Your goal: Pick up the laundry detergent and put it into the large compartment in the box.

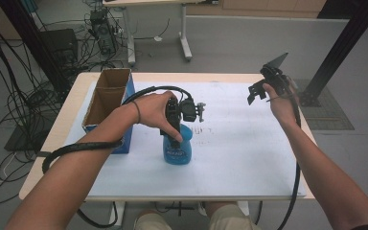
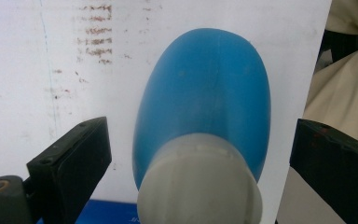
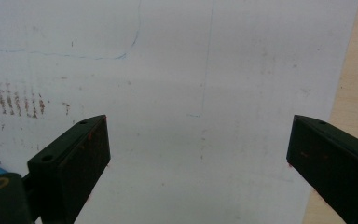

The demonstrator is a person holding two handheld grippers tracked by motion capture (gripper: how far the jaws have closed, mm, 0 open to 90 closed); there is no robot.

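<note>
Bottle (image 1: 178,149) stands upright on the white sheet (image 1: 239,158), roughly table centre, a bit toward my side. Blue body, pale cap end on top. Long axis vertical.

Left gripper (image 1: 175,125) sits right over it, coming down from above. In the left gripper view I look straight down the bottle (image 2: 205,107): cap at 6 o'clock near the lens, body running away toward 12. Jaws are wide apart, one at 8 o'clock, one at 4, and the cap and neck sit between them with air on both sides. Nothing held, no contact that I can see. The bottle is not quite centred, sitting a shade nearer the left jaw.

Right gripper (image 1: 263,88) is raised well off to the far right of the table, at about 2 o'clock from the bottle. Its jaws are also spread wide, with only bare sheet (image 3: 191,116) under them. A sliver of something round shows at 8 o'clock in that view; too little to identify.

Cardboard box (image 1: 106,98) lies at 10 o'clock from the bottle, open top, just beside my left forearm.

My read: left is the nearer claw by far and is already lined up along the bottle's axis. Closing across the neck just under the cap looks like the next call; I'd nudge to centre first so one pad doesn't push the bottle over.
</note>
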